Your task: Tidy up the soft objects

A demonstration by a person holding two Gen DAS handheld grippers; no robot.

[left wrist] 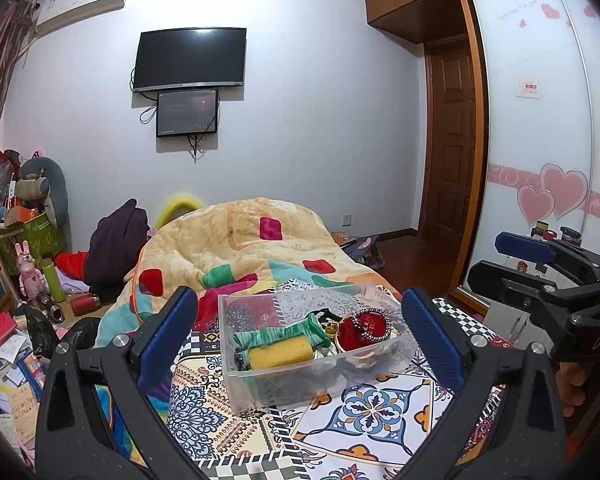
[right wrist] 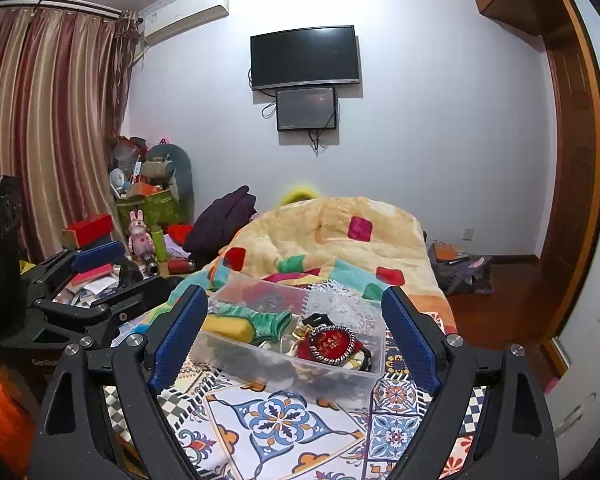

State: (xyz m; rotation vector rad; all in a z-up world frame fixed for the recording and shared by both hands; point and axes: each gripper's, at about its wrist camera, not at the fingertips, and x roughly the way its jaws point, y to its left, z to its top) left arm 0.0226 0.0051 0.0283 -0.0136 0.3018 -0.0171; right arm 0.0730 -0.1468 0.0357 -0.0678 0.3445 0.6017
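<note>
A clear plastic bin [left wrist: 260,386] [right wrist: 340,368] stands on a patterned cloth on the bed. In it lie a yellow sponge [left wrist: 280,354] [right wrist: 224,326], a green striped sock [left wrist: 284,336] [right wrist: 270,322], and a red round pouch with a beaded rim [left wrist: 366,326] [right wrist: 330,342]. My left gripper [left wrist: 300,344] is open and empty, its blue fingers on either side of the bin. My right gripper [right wrist: 296,340] is open and empty, also framing the bin. The right gripper shows at the right of the left wrist view [left wrist: 540,256], the left gripper at the left of the right wrist view [right wrist: 96,258].
A crumpled yellow quilt with coloured patches [left wrist: 240,248] [right wrist: 332,236] lies behind the bin. A dark purple garment [left wrist: 118,244] and cluttered boxes and toys [left wrist: 24,240] lie at the left. A wardrobe with heart decals [left wrist: 540,160] and a wooden door [left wrist: 448,152] stand at the right.
</note>
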